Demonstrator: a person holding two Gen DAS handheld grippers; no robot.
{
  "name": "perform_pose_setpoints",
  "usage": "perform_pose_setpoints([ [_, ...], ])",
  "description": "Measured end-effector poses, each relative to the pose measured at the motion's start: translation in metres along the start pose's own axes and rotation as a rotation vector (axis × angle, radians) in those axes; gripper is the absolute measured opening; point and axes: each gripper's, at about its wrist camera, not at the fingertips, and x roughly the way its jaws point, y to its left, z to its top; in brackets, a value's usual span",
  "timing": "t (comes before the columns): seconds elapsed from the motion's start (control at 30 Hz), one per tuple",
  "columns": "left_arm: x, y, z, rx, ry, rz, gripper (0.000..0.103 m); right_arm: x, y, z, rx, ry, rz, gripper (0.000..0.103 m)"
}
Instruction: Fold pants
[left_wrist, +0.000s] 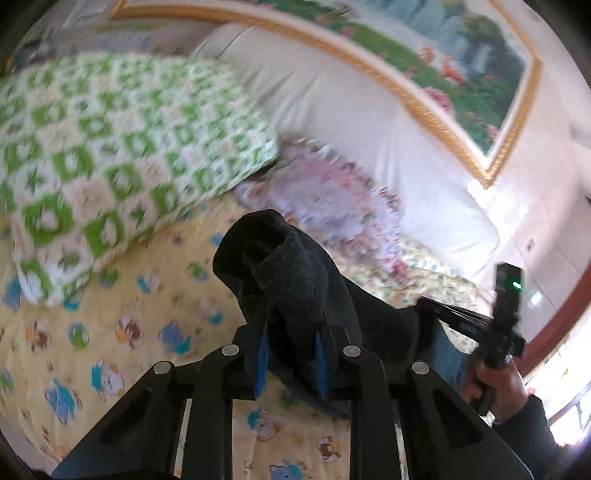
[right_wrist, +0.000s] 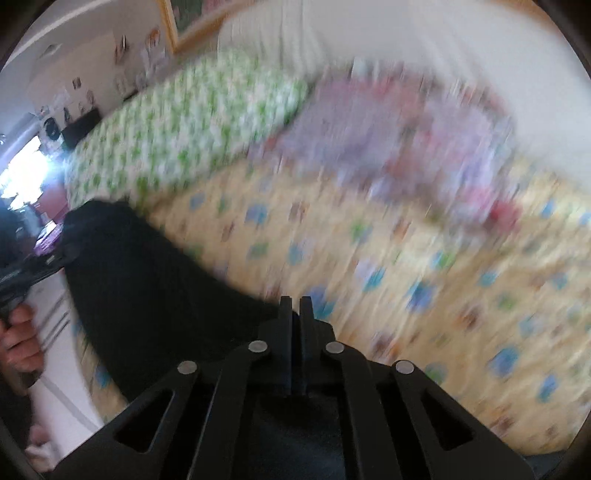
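The dark pants (left_wrist: 295, 280) are lifted above the bed. In the left wrist view my left gripper (left_wrist: 291, 343) is shut on a bunched fold of them, the cloth rising past the blue pads. In the right wrist view my right gripper (right_wrist: 295, 306) has its fingers pressed together on an edge of the pants (right_wrist: 147, 280), which stretch away to the left toward the other gripper (right_wrist: 33, 269). The right gripper also shows in the left wrist view (left_wrist: 506, 325), held in a hand. Both views are motion-blurred.
The bed has a yellow cartoon-print sheet (left_wrist: 122, 325). A green-and-white patterned pillow (left_wrist: 110, 155) and a floral purple pillow (left_wrist: 332, 192) lie at its head, against a white padded headboard (left_wrist: 332, 96). A gold-framed painting (left_wrist: 443, 55) hangs above.
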Motion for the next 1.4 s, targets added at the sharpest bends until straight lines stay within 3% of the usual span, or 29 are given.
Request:
perform_pose_setpoints([
  [0.1, 0.017, 0.012, -0.007, 0.008, 0.041, 0.046, 0.020, 0.006, -0.002, 0.007, 0.022, -0.019, -0.005, 0.004],
  [0.2, 0.043, 0.042, -0.026, -0.060, 0.131, 0.098, 0.020, 0.036, -0.010, -0.006, 0.083, 0.051, 0.039, 0.004],
  [0.27, 0.047, 0.057, -0.037, -0.083, 0.143, 0.109, 0.020, 0.052, -0.016, -0.020, 0.118, 0.097, 0.057, 0.004],
  [0.4, 0.042, 0.068, -0.047, -0.111, 0.154, 0.114, 0.032, 0.068, -0.021, -0.038, 0.158, 0.166, 0.068, 0.004],
  [0.5, 0.027, 0.064, -0.046, -0.105, 0.138, 0.156, 0.046, 0.065, -0.023, -0.036, 0.187, 0.157, 0.059, 0.012],
  [0.67, -0.004, 0.049, -0.032, -0.089, 0.046, 0.224, 0.049, 0.031, -0.037, -0.037, 0.259, 0.078, 0.048, 0.030],
  [0.73, -0.012, 0.043, -0.026, -0.102, 0.023, 0.198, 0.053, 0.008, -0.045, -0.044, 0.303, 0.032, 0.058, 0.035],
  [0.9, -0.005, 0.007, -0.016, -0.057, 0.027, 0.126, 0.053, -0.042, -0.065, -0.069, 0.384, -0.036, 0.029, 0.036],
  [1.27, 0.042, -0.075, -0.031, 0.052, 0.157, -0.041, 0.059, -0.116, -0.102, -0.124, 0.524, -0.095, -0.055, 0.037],
  [1.4, 0.060, -0.103, -0.040, 0.088, 0.208, -0.091, 0.061, -0.143, -0.114, -0.144, 0.587, -0.132, -0.089, 0.044],
])
